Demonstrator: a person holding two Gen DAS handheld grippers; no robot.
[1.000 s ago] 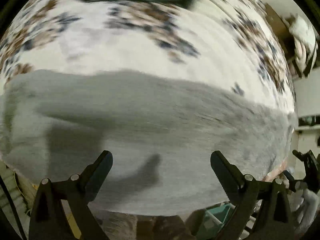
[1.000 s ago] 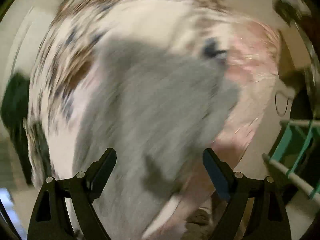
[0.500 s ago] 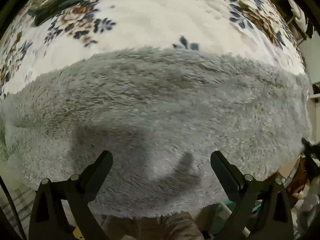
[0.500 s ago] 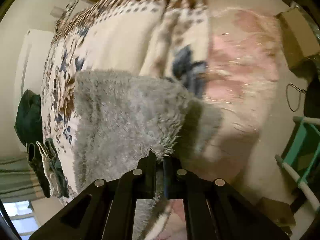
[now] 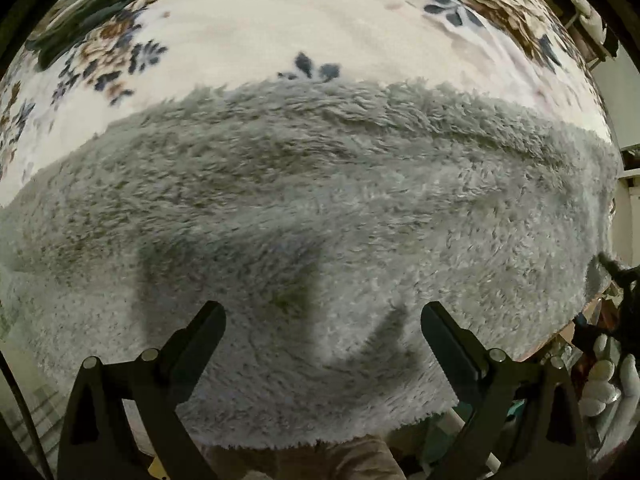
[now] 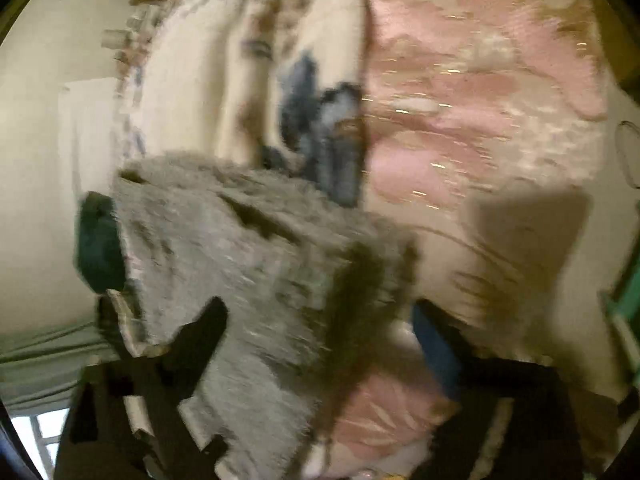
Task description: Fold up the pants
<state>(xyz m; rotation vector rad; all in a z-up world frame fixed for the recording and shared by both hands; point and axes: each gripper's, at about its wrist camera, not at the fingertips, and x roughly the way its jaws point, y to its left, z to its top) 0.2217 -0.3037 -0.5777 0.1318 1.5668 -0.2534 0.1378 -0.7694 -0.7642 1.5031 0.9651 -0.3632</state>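
Grey fleece pants lie crosswise at 12 o'clock under left gripper, jaws spread; right gripper spread, blurred.

Both wrist views look down close over the same grey pants and floral blanket.

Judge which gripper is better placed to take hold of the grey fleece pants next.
Left, probably. The left gripper hangs open and steady directly over the grey fleece pants on the floral blanket. The right gripper, also open, shows blurred at the pants' edge.
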